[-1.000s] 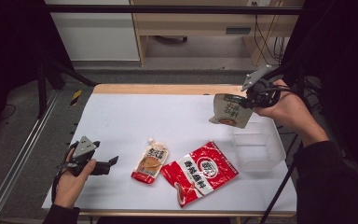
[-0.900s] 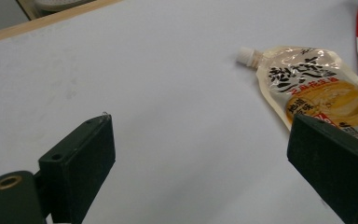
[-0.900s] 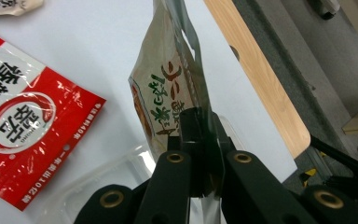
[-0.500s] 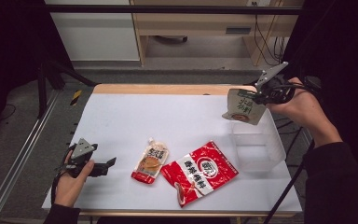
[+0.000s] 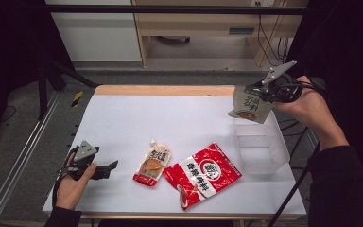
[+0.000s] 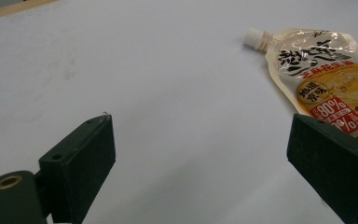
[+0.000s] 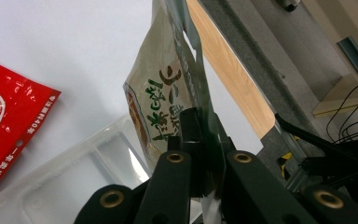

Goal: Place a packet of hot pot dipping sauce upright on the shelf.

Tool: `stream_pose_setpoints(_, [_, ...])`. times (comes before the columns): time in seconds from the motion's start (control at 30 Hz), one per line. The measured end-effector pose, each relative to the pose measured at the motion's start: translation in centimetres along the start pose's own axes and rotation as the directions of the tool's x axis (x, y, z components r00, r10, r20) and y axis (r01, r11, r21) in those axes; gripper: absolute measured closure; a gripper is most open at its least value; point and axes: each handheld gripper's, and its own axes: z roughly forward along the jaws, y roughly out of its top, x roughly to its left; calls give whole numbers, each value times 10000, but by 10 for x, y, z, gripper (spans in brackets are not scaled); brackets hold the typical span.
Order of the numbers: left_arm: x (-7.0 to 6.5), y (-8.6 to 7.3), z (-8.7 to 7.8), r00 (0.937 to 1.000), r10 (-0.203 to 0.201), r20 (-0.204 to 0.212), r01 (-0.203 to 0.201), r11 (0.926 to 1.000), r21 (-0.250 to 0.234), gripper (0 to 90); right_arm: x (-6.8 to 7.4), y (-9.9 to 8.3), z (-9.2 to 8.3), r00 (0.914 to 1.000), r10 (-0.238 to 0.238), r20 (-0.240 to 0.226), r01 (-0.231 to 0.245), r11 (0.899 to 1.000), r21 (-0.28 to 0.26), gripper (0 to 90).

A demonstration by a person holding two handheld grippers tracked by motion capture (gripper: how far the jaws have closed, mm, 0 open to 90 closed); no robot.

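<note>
My right gripper is shut on the top edge of a beige-green snack pouch, which hangs in the air over the far rim of a clear plastic bin. In the right gripper view the jaws pinch the pouch with the bin below. A spouted sauce pouch and a red snack bag lie flat on the white table. My left gripper rests open near the front left, its jaws wide apart in the left gripper view, with the sauce pouch just beyond the right jaw.
The white tabletop has a wooden far edge. Black stand legs rise at the left. Cables hang by a desk beyond the table.
My right gripper has carried the snack pouch rightward and slightly up, from the bin's far left corner to above its far rim. The left gripper has stayed put.
</note>
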Motion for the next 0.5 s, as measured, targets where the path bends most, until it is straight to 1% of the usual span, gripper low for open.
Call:
stream_pose_setpoints(0.13, [3,-2,-2,9999,-146,-66,146,9999,-21,75,-1,-1,1,9997,-17,242,18,10000,-53,900])
stream_pose_setpoints(0.33, [5,-2,-3,9998,-165,-100,165,9998,-58,75,-6,-4,4,9993,13,375,-9,9999,-108,900])
stream_pose_setpoints(0.37, [5,-2,-3,9998,-161,-104,160,9999,-45,75,-7,-5,6,9993,-38,361,42,9999,-96,900])
stream_pose_setpoints(0.5, [5,-2,-2,9998,-162,-135,162,9999,0,75,-11,-10,13,9993,-1,373,1,10000,12,900])
